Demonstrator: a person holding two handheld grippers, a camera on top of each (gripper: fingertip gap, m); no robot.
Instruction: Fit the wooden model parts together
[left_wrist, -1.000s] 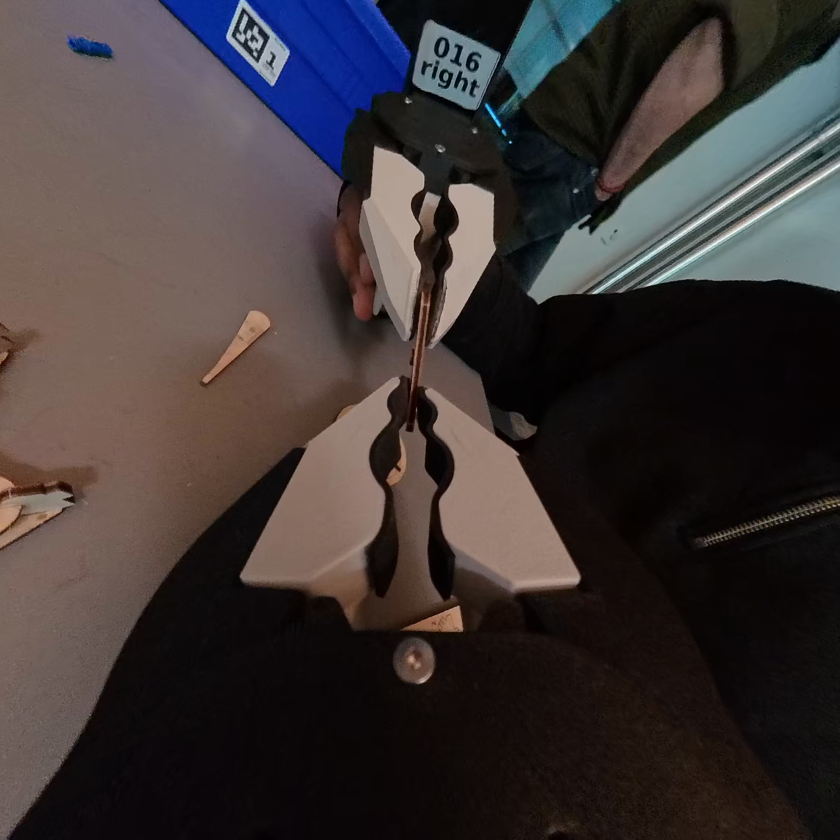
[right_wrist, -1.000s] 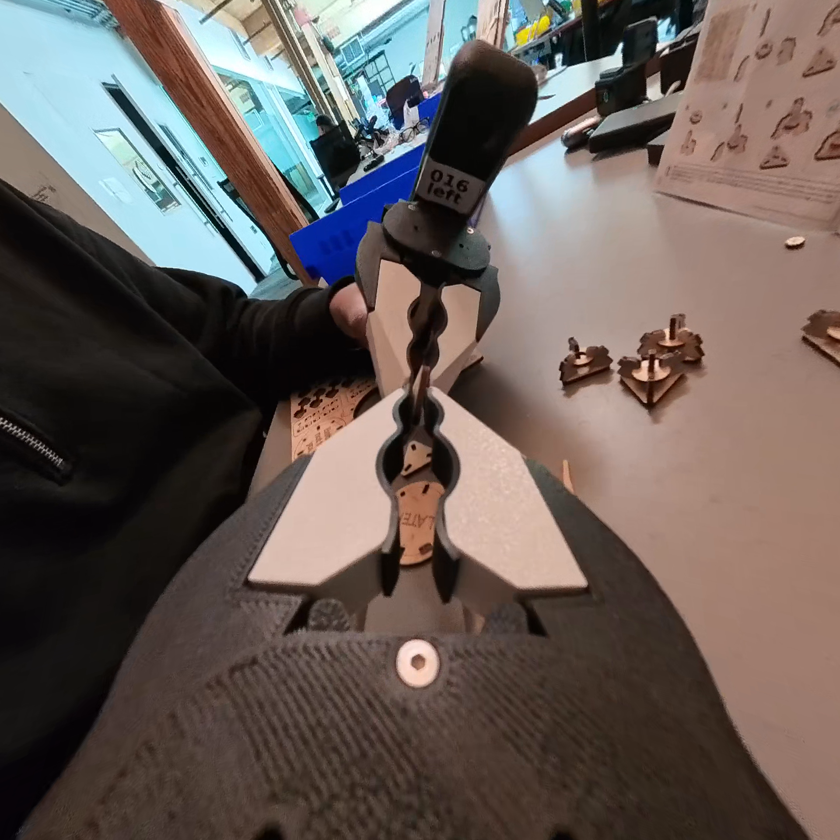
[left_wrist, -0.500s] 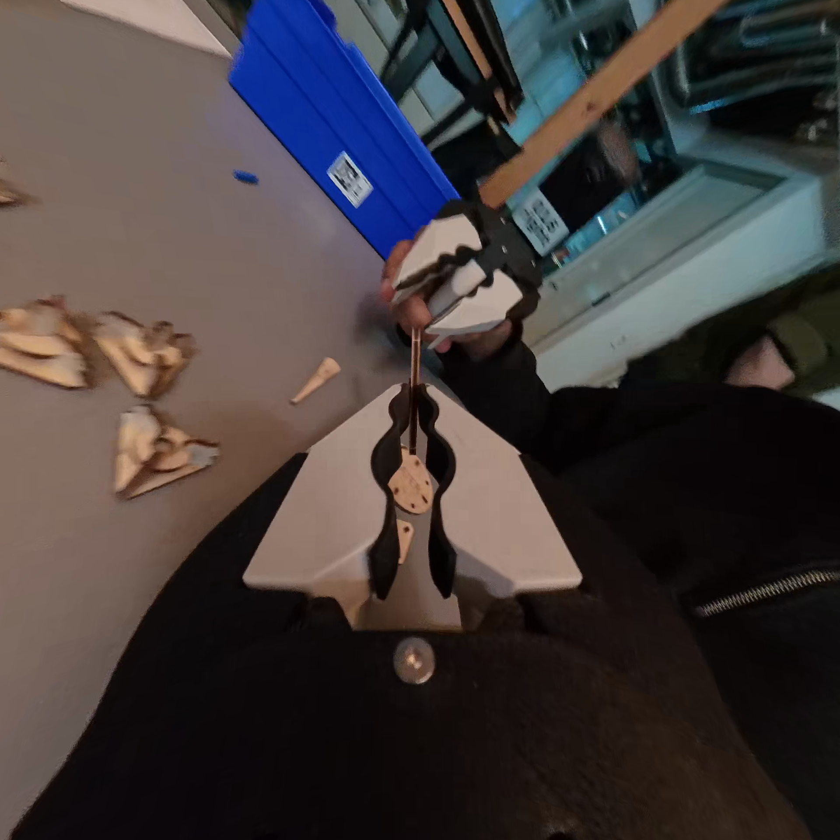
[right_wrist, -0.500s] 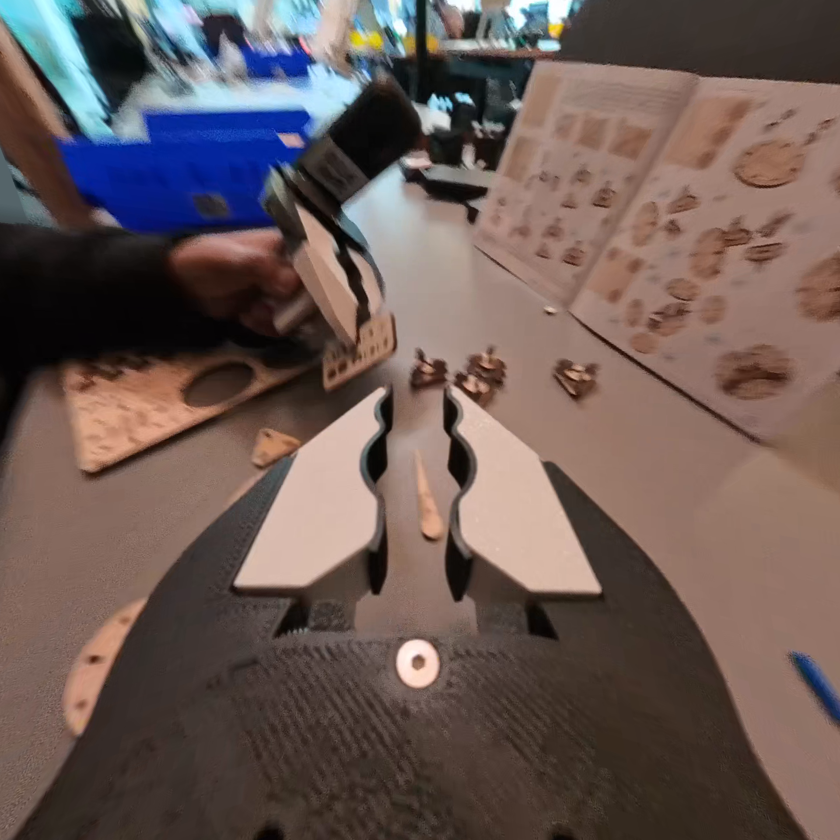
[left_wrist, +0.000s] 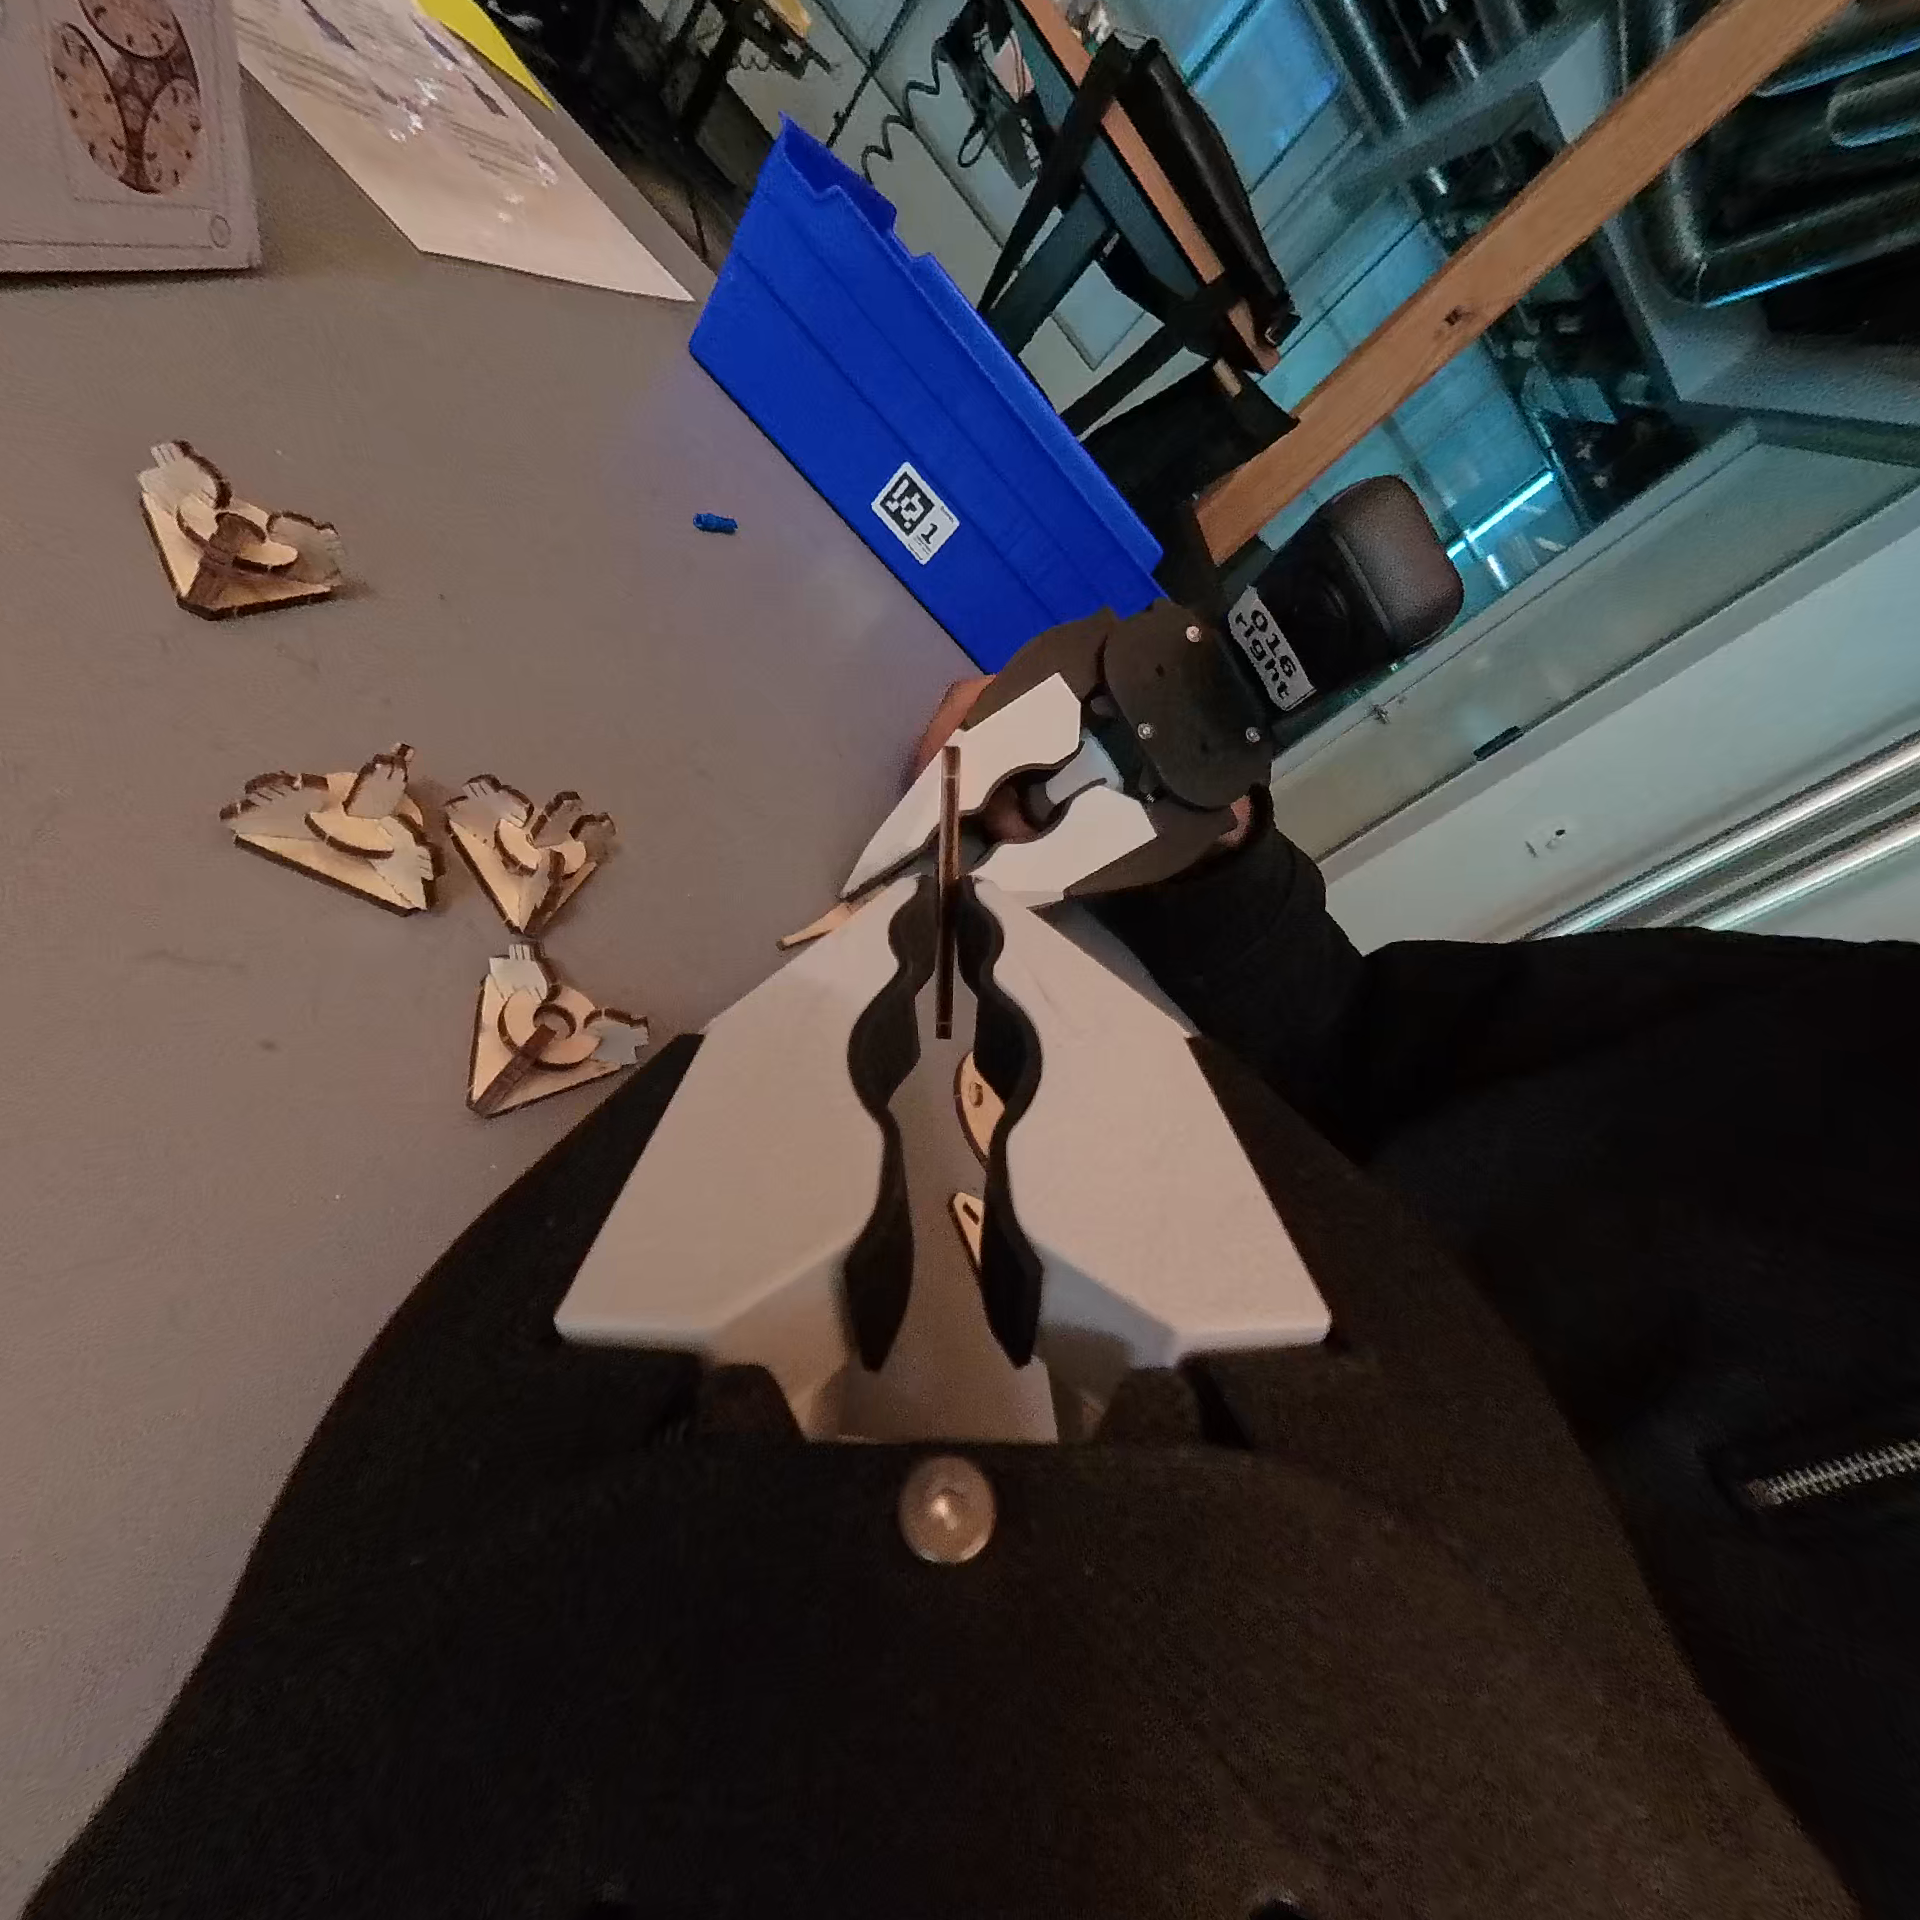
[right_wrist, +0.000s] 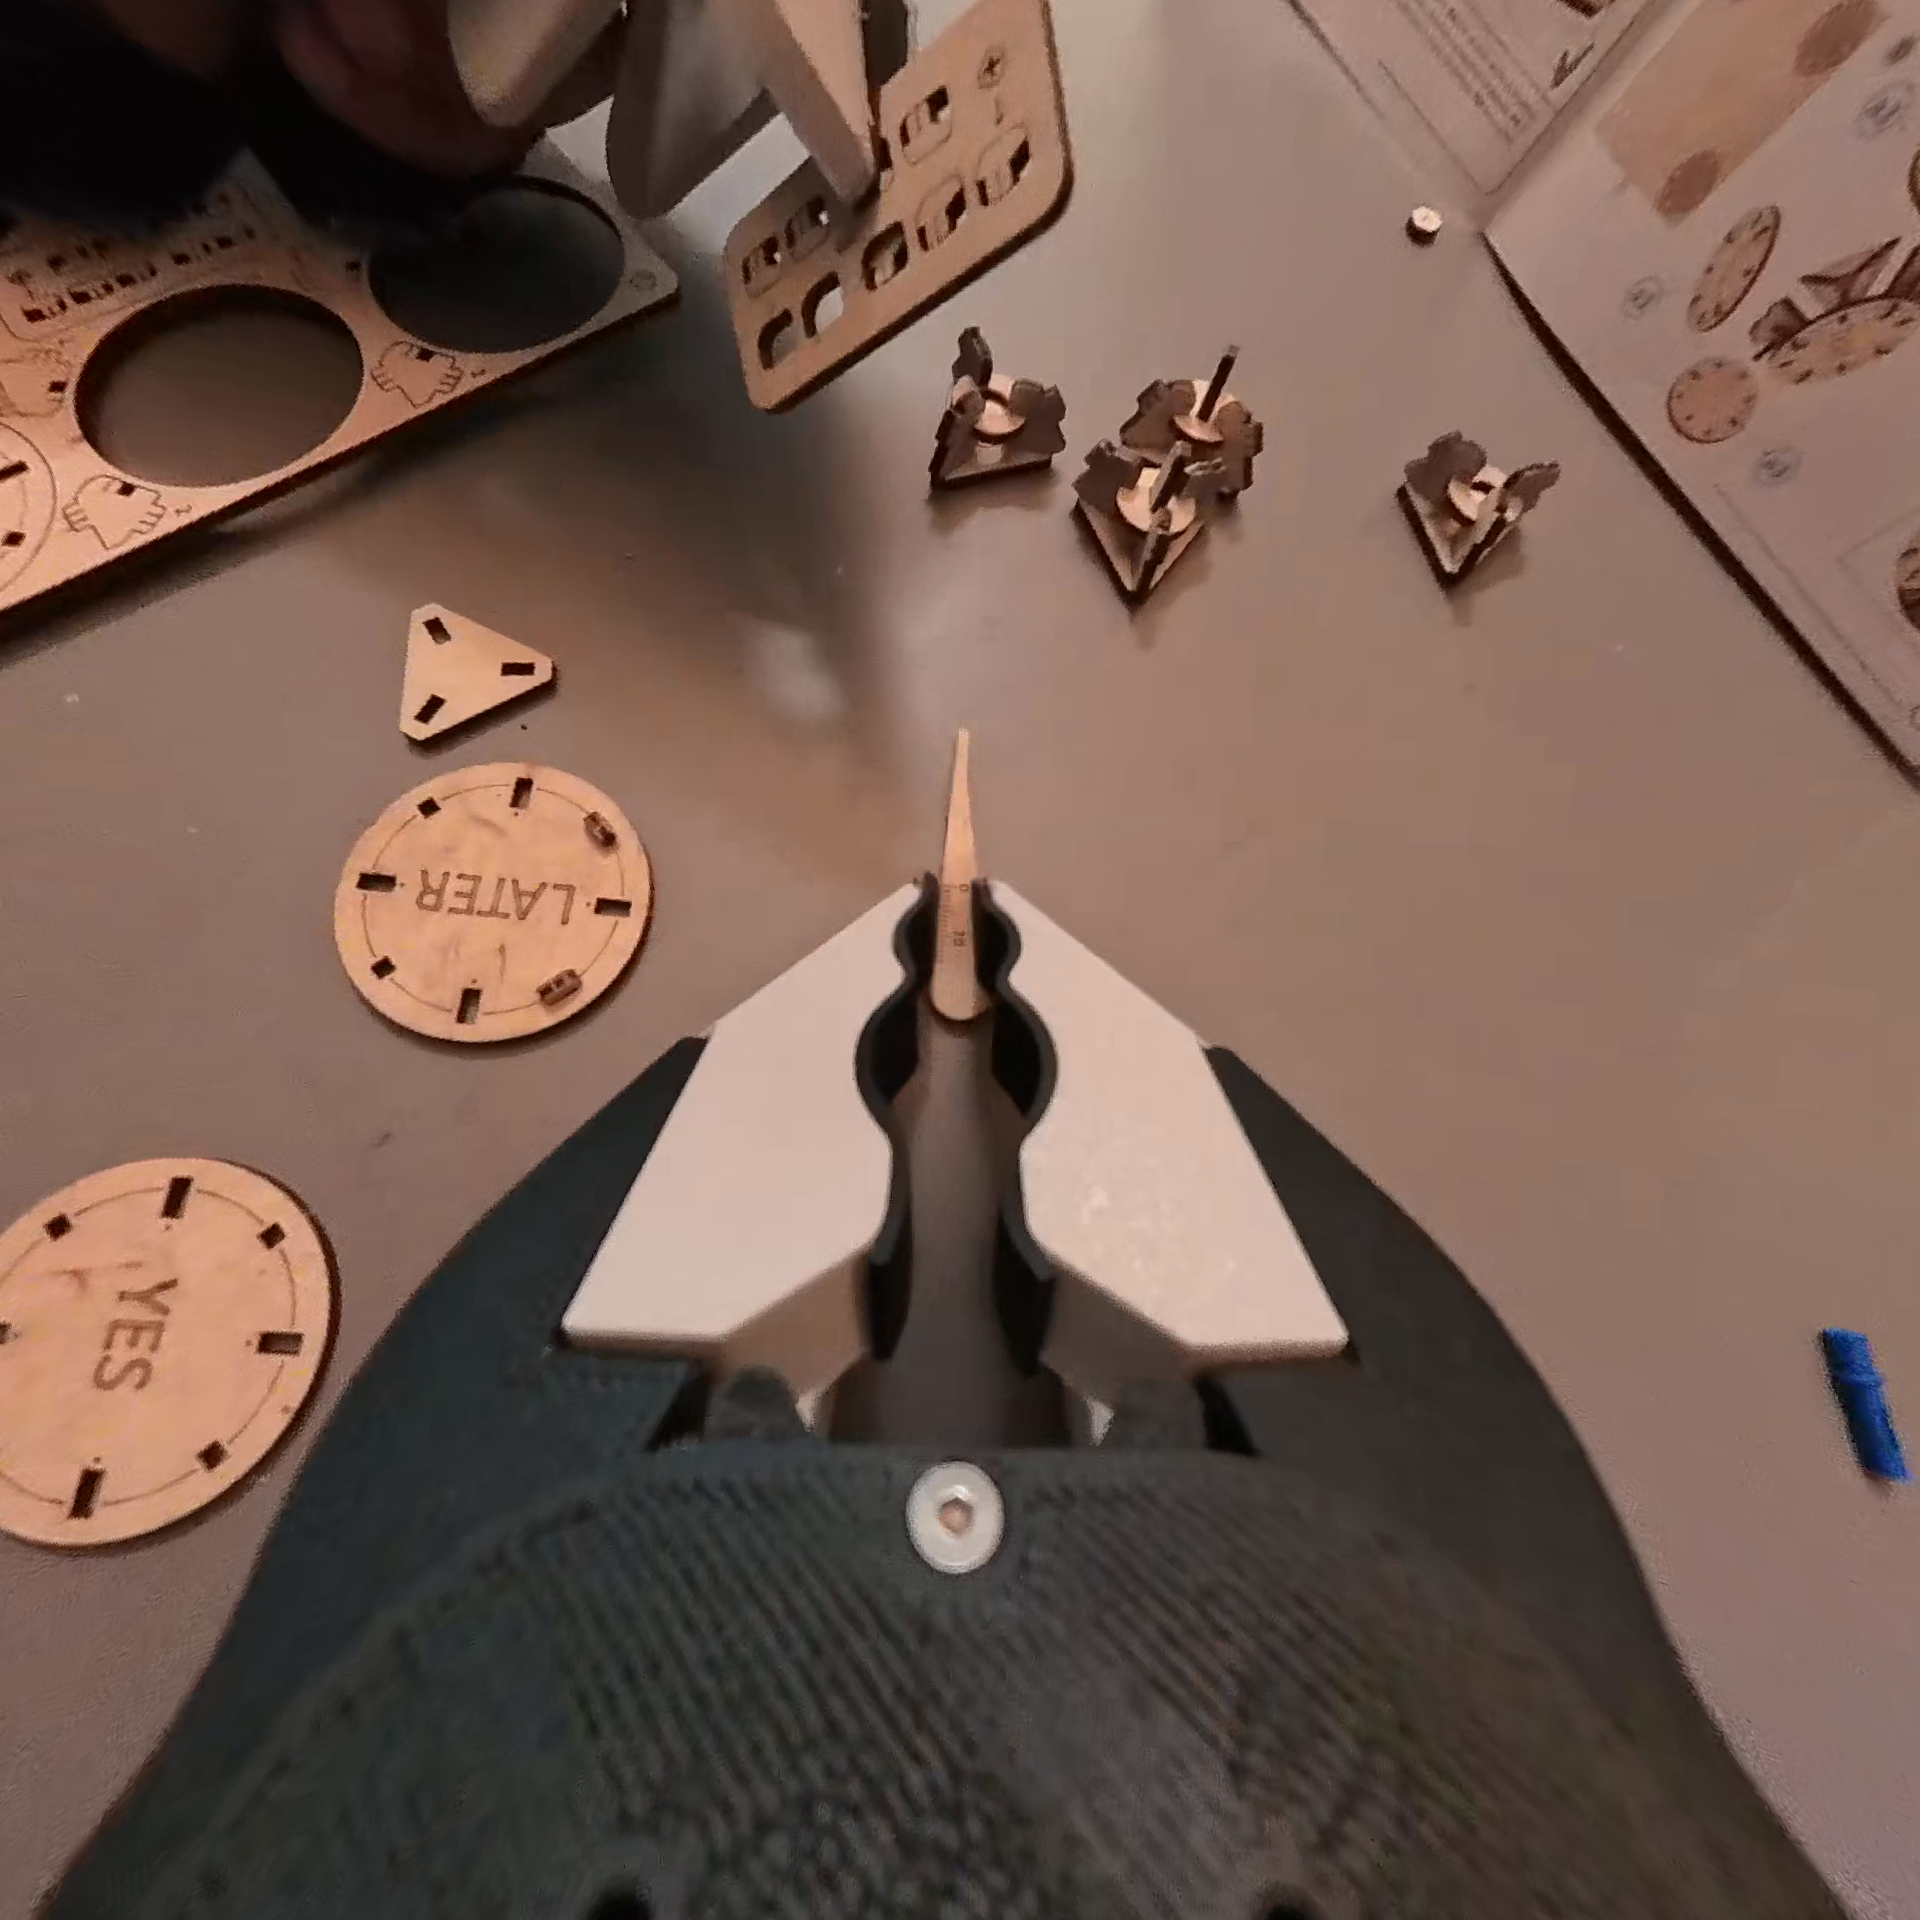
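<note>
The left gripper pinches a thin perforated wooden sheet edge-on, and the right gripper clamps a tapered wooden pointer, which could slip because only its wide end is held.

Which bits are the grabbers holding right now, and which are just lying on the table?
Held:
small wooden cut-out sheet, in the left gripper's shut jaws
pointed wooden stick, between the right gripper's jaws

Lying about:
two round wooden discs
wooden triangle
four small triangular assemblies
big wooden sheet
instruction sheets
blue bin
</note>
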